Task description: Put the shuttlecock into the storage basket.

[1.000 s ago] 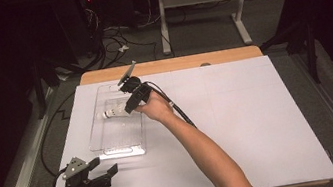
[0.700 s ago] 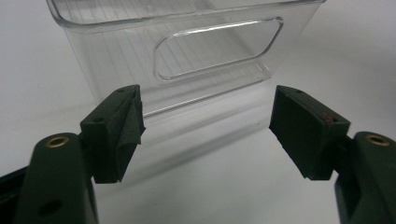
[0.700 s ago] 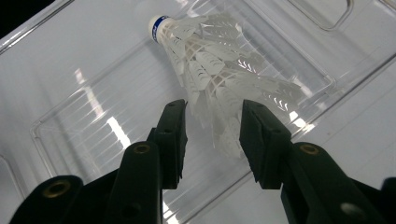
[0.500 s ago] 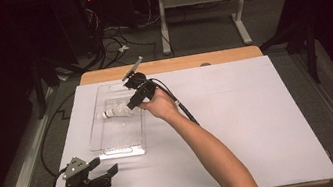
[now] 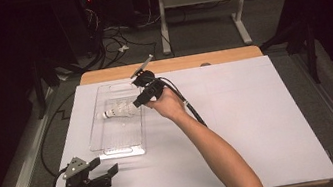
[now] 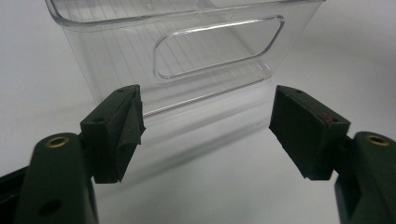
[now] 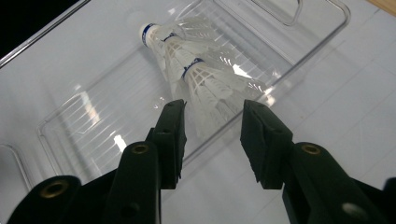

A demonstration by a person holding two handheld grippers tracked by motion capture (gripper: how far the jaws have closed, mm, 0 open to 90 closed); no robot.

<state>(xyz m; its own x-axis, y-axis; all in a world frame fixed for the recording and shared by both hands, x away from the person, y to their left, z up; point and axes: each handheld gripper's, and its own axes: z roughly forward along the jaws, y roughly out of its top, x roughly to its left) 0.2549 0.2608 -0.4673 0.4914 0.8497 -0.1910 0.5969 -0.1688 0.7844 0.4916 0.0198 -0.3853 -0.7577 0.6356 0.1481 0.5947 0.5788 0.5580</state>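
At the near left edge of the desk (image 5: 260, 124), covered in white paper, the left gripper (image 5: 97, 176) rests in the person's hand with its fingers (image 6: 119, 130) spread wide and nothing between them. They point at the near end wall of a clear plastic bin (image 5: 112, 145), which stands just beyond them with a cut-out handle slot (image 6: 217, 46) in that wall.

Farther along, the bin runs lengthwise away from the person. Two white shuttlecocks (image 5: 119, 112) lie on their sides inside it, one nested into the other, corks toward the bin's left wall.

The right gripper (image 5: 141, 100), at the end of an outstretched forearm, hovers over the bin's right rim. Its fingers (image 7: 170, 140) are parted a moderate way, bracketing the feather skirt (image 7: 219, 100) of the nearer shuttlecock without visibly pressing it. A black cable (image 5: 192, 109) trails back along the arm.

Beyond the desk are a bare wooden strip (image 5: 175, 64), floor cables and a white frame.
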